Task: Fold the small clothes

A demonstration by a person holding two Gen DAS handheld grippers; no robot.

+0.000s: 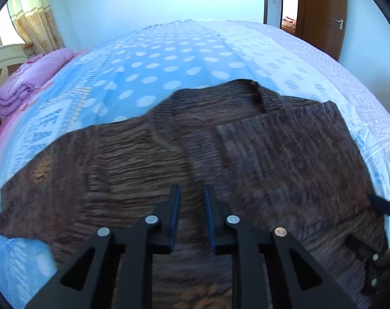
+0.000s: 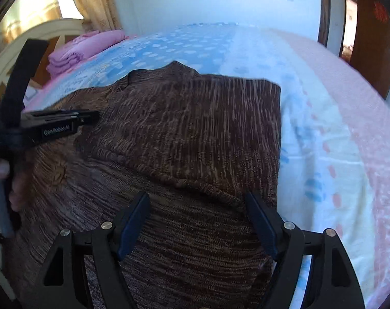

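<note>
Lying flat on the bed (image 1: 184,51), the brown knitted sweater (image 1: 133,154) covered the near part of the dotted blue sheet, with its right side folded inward over the body so that a straight fold edge ran along the right. The neck opening (image 1: 256,95) pointed toward the far wall. The left tool (image 1: 192,193) hovered above the middle of the sweater with its blue pads (image 1: 175,206) slightly parted and nothing pinched between them. The right tool (image 2: 197,200) stood spread wide above the folded panel, near its lower hem, gripping nothing. A stack of folded pink bedding (image 1: 27,87) rested near the headboard (image 2: 22,41). A brown door (image 1: 321,15) stood at the far right
</note>
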